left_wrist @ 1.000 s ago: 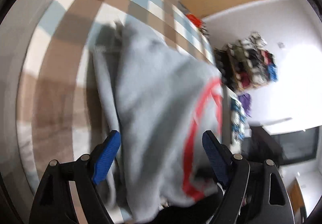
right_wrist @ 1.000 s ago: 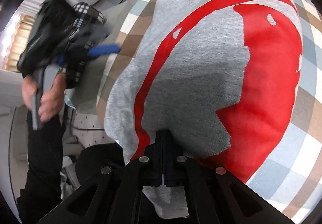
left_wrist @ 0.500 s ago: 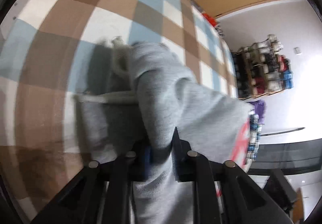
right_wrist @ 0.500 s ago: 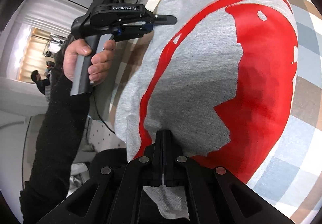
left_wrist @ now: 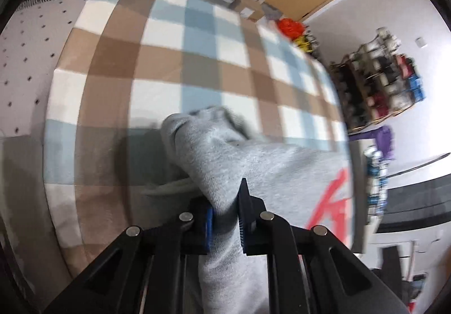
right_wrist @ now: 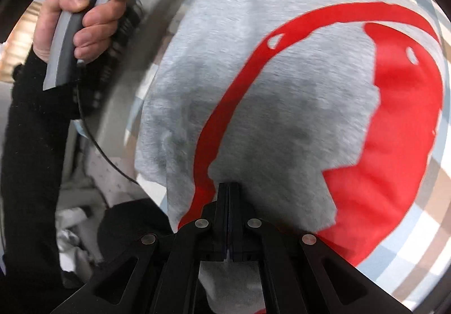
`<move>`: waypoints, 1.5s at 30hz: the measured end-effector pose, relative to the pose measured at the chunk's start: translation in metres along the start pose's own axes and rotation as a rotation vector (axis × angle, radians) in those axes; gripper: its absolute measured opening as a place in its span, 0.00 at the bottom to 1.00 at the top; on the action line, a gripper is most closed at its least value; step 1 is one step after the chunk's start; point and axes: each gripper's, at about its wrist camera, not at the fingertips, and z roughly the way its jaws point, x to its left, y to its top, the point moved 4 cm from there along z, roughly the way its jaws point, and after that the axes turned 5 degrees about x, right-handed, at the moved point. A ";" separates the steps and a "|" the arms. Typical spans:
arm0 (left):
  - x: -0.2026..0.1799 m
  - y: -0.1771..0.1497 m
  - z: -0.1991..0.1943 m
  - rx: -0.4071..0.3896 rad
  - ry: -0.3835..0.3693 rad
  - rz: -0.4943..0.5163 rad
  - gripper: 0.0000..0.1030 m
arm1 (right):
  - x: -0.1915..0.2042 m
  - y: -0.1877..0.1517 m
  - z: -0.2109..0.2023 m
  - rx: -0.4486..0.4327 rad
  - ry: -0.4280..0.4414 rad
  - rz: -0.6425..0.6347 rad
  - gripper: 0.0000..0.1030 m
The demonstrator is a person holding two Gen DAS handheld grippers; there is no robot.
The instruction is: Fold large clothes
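Checkered bench cover (left_wrist: 157,65) sits under a grey sweatshirt (right_wrist: 253,94); left claw (left_wrist: 225,218) is clamped on bunched fabric, right claw (right_wrist: 229,201) pinches its near hem.

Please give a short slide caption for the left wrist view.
Left claw shut on grey sweatshirt above checked cloth.

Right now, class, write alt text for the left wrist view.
The left claw is shut on a bunched fold of a grey sweatshirt with red print, over a checked brown, blue and white cloth.
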 end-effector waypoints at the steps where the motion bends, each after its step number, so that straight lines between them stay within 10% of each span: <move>1: 0.009 -0.005 0.015 0.027 0.016 -0.009 0.10 | 0.002 0.001 0.004 0.010 -0.011 0.001 0.00; 10: 0.022 -0.050 -0.025 -0.025 -0.039 -0.075 0.27 | -0.005 -0.018 -0.002 -0.066 0.046 0.050 0.00; 14: 0.003 -0.098 -0.057 -0.076 -0.133 -0.035 0.72 | -0.019 -0.024 -0.010 -0.112 0.158 0.110 0.00; 17: -0.020 -0.142 -0.053 -0.057 -0.247 0.047 0.72 | -0.026 -0.031 -0.013 -0.156 0.209 0.135 0.00; 23: 0.000 -0.177 0.008 0.030 -0.151 0.012 0.71 | -0.041 -0.036 -0.032 -0.238 0.309 0.184 0.03; 27: 0.005 -0.176 0.004 -0.024 -0.127 0.034 0.71 | -0.040 -0.056 -0.072 -0.277 0.284 0.126 0.46; 30: -0.003 -0.178 0.005 -0.027 -0.022 0.129 0.71 | -0.026 -0.071 -0.090 -0.265 0.117 0.034 0.55; 45: -0.008 -0.178 -0.007 0.027 0.030 0.142 0.71 | -0.032 -0.080 -0.041 -0.037 -0.009 0.100 0.53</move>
